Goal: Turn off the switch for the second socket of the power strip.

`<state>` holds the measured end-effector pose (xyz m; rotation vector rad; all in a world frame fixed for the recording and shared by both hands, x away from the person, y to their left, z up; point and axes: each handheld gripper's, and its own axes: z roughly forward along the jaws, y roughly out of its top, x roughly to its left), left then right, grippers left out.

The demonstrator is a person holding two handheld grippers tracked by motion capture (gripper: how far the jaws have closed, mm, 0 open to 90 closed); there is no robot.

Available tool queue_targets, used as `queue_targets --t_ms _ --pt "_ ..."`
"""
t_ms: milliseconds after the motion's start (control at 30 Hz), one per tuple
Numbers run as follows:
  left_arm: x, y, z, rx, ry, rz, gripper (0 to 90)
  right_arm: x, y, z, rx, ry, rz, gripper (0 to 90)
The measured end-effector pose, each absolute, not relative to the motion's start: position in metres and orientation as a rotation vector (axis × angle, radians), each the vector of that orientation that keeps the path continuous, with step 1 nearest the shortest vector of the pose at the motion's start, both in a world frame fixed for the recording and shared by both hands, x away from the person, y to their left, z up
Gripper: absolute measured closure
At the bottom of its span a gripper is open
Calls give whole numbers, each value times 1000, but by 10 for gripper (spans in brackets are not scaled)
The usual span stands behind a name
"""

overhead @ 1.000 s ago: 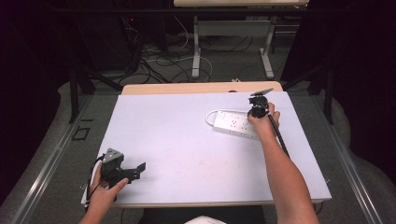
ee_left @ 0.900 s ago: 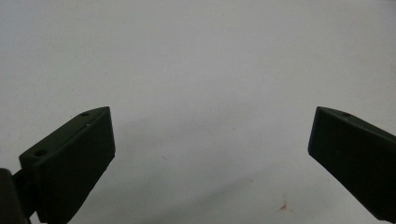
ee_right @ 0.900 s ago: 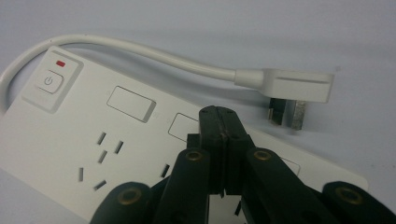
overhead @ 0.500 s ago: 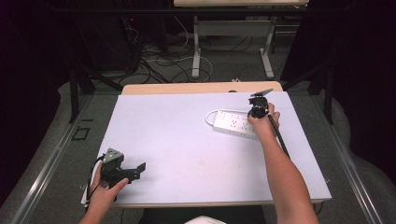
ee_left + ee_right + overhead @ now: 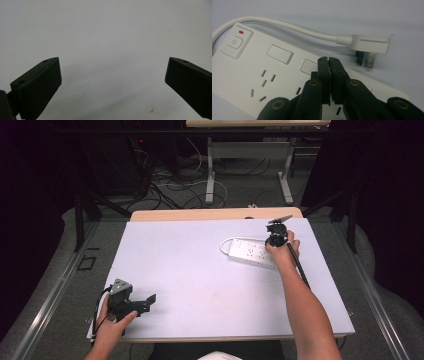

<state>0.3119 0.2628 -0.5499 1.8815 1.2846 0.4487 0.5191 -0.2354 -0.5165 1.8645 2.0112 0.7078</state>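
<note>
A dim room with cables on the floor lies beyond the desk (image 5: 200, 270), whose pale top carries a white power strip (image 5: 252, 252) toward its far right. There are no containers on it. The strip's white cord (image 5: 294, 27) curves round beside it and ends in a flat plug (image 5: 368, 46) lying on the desk just past the strip's edge, pins bare. A switch (image 5: 234, 41) with a red mark above it sits at one end of the strip. The right tongs (image 5: 329, 61) hang directly over the strip's socket face, jaws pressed together with nothing between them; whether they touch the strip I cannot tell. The left tongs (image 5: 150, 299) rest at the near left corner, well apart from the strip, jaws spread wide over bare desk.
</note>
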Motion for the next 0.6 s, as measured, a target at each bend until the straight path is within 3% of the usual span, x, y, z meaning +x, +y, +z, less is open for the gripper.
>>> queue_targets --t_ms 600 --pt "312 263 -550 1879 1285 451 7 520 -233 -514 1721 1995 779 665"
